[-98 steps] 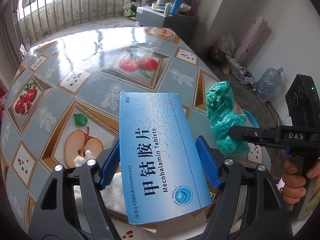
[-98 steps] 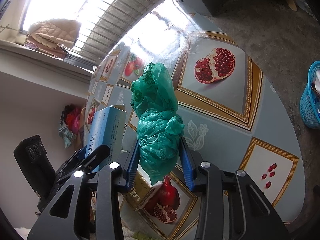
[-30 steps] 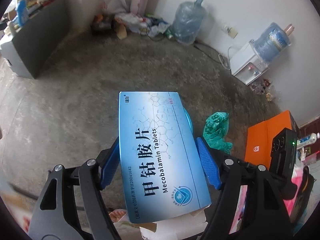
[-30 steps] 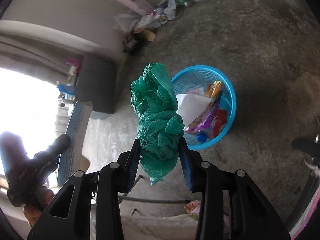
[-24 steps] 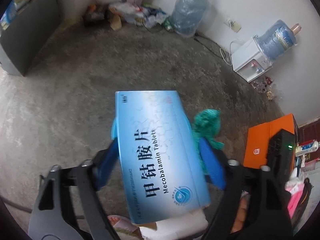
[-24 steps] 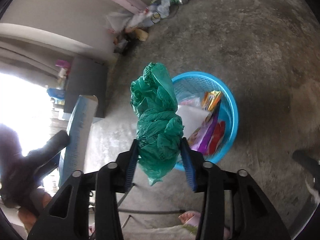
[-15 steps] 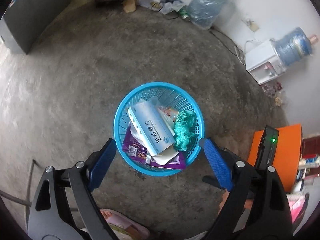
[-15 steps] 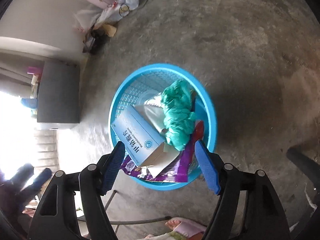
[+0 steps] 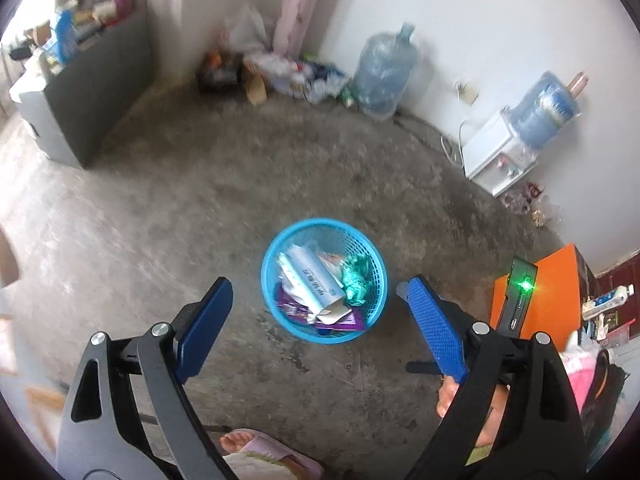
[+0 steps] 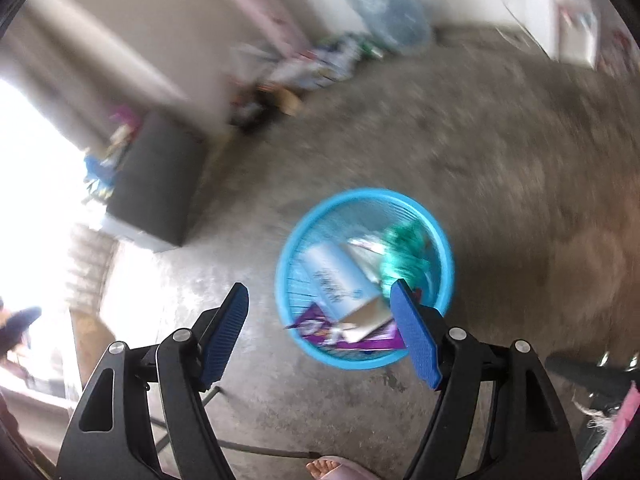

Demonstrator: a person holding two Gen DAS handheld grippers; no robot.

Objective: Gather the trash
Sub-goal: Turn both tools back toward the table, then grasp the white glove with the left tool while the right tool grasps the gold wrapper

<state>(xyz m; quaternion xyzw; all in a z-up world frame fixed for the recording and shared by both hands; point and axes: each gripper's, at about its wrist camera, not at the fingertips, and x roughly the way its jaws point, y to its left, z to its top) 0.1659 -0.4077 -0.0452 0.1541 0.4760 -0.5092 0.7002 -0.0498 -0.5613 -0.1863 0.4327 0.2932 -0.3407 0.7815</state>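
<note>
Basket (image 9: 383, 280) on the floor holds the blue box (image 9: 310, 278) and green bag (image 9: 356, 276). Both tongs, left (image 9: 316, 322) and right (image 10: 320, 330), gape apart, empty. Other trash unseen.

Grey cabinet (image 9: 86, 92) by wall, water jug (image 9: 382, 72), dispenser (image 9: 500, 156) w/ bottle, orange box (image 9: 556, 296) at right.
</note>
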